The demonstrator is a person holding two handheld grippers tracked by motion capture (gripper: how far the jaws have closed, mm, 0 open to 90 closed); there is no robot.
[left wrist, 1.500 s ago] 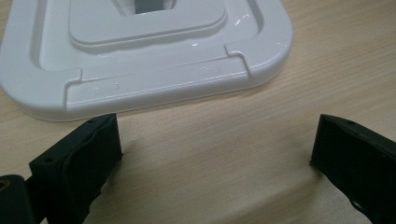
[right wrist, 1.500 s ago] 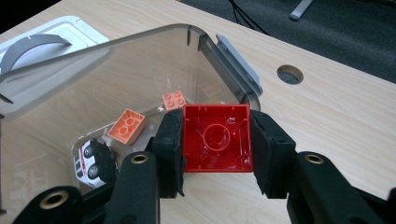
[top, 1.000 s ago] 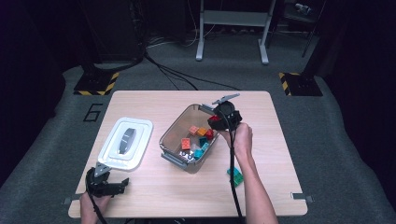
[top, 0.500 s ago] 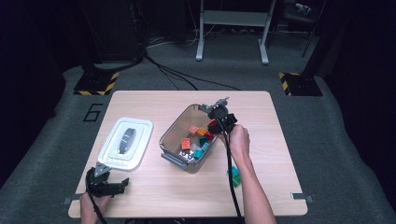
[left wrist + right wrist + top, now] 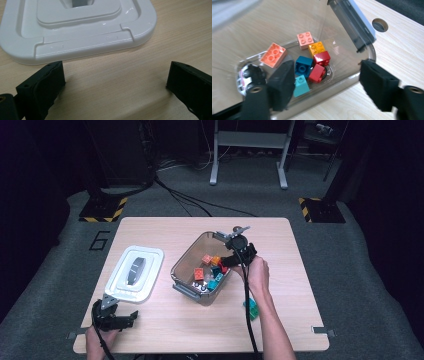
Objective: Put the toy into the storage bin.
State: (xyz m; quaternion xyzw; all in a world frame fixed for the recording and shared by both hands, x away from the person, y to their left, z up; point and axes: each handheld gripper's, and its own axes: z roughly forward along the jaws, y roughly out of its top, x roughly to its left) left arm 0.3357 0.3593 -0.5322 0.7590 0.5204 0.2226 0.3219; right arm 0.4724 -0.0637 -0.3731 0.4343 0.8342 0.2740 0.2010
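Note:
A clear plastic bin (image 5: 186, 261) stands mid-table and holds several bricks: red (image 5: 317, 73), teal (image 5: 303, 66), orange (image 5: 317, 47), pink (image 5: 305, 40) and salmon (image 5: 273, 55). My right gripper (image 5: 226, 264) hangs over the bin's right end, pointing down into it. Its jaws have just been opening. In the right gripper view the gripper (image 5: 327, 75) is open, with the bricks lying loose on the bin floor beneath the gap. My left gripper (image 5: 131, 318) rests near the table's front left. It is open over bare wood (image 5: 116, 72), just short of the white lid (image 5: 75, 30).
The white lid (image 5: 135, 272) lies flat to the left of the bin. A green brick (image 5: 252, 309) sits on the table beside the right forearm. A small black-and-white toy (image 5: 249, 75) lies in the bin's near end. Dark floor surrounds the table.
The right hand and its gripper have shifted slightly over the bin. The left gripper has kept still.

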